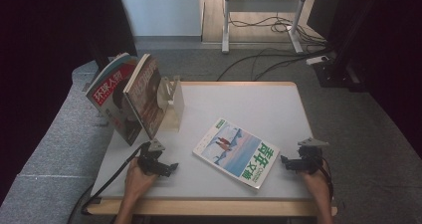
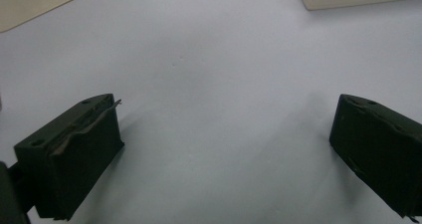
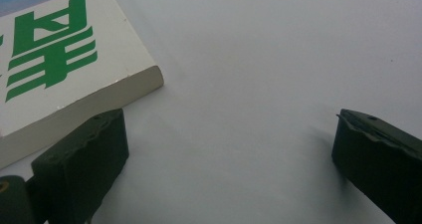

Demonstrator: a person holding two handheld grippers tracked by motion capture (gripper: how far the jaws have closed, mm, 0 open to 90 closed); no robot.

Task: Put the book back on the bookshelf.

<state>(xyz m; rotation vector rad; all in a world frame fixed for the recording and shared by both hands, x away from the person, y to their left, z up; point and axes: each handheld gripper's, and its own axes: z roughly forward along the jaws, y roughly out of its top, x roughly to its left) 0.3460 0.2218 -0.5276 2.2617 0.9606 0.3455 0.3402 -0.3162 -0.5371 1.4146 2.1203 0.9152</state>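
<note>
Magazine (image 1: 236,153) with green lettering and a blue-and-white cover picture is seen lying flat, face up, on the near half of the white table (image 1: 239,104), a little right of centre. Its long axis is set on a diagonal, from the far left down to the near right, with the green title end pointed at the near right corner. The right gripper (image 1: 284,160) is held low just beside that end, jaws spread wide with nothing between them; in the right gripper view the magazine's (image 3: 59,79) corner is shown close to one jaw, whether touching cannot be told. The left gripper (image 1: 171,167) is rested near the table's near left part, well apart from the magazine, its jaws likewise spread wide over bare table (image 2: 214,114). At the far left, other magazines (image 1: 130,95) are propped leaning in a clear stand (image 1: 171,102).
</note>
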